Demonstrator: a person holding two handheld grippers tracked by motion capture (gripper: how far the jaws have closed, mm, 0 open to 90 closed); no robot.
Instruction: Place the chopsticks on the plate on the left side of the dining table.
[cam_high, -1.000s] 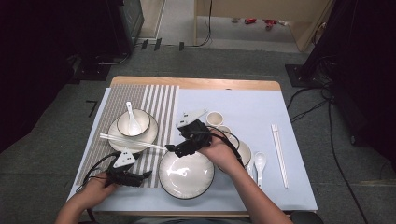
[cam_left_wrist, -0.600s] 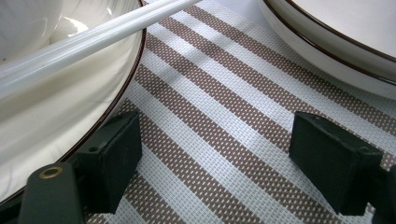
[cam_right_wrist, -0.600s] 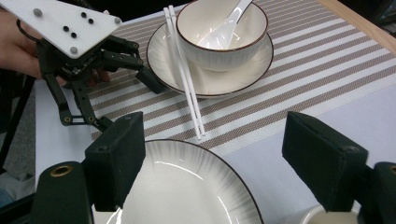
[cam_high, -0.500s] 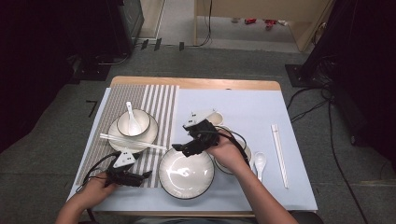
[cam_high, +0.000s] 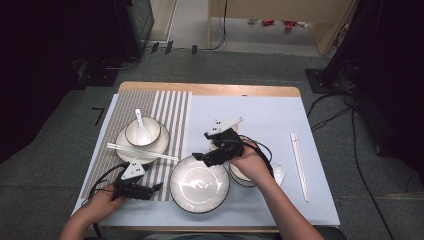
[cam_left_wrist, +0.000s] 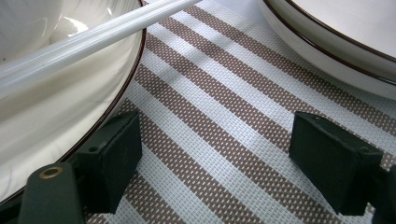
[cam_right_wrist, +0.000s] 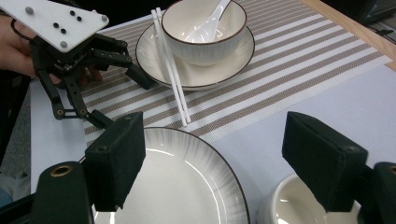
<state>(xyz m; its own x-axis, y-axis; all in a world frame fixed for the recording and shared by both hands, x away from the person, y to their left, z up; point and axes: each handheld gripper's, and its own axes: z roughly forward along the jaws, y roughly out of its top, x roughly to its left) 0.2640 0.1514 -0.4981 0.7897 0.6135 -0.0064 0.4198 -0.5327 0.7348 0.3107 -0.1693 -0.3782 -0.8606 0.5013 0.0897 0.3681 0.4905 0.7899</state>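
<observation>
A large white plate (cam_high: 199, 184) with a dark rim lies at the table's front centre. My right gripper (cam_high: 200, 159) hovers open over its far rim, and the right gripper view has the plate (cam_right_wrist: 177, 177) under empty jaws (cam_right_wrist: 224, 168). My left gripper (cam_high: 152, 189) rests low on the striped mat (cam_high: 170, 115), open, left of the plate. In its own view the jaws (cam_left_wrist: 219, 158) stand wide over the mat (cam_left_wrist: 224, 102), between a saucer (cam_left_wrist: 56, 107) and the large plate (cam_left_wrist: 336, 28). White chopsticks (cam_high: 142, 151) lie across the saucer (cam_high: 125, 150), which carries a bowl (cam_high: 150, 137) with a spoon (cam_high: 140, 125).
A second bowl (cam_high: 239, 174) sits partly under the right hand, with a white spoon (cam_high: 278, 172) and a pair of chopsticks (cam_high: 299, 165) to its right on the pale blue mat (cam_high: 270, 115). A cable trails from each gripper. The table's wooden far edge (cam_high: 210, 89) runs behind.
My right gripper has drifted to the right, away from the end of the chopsticks on the saucer. The left gripper has stayed put.
</observation>
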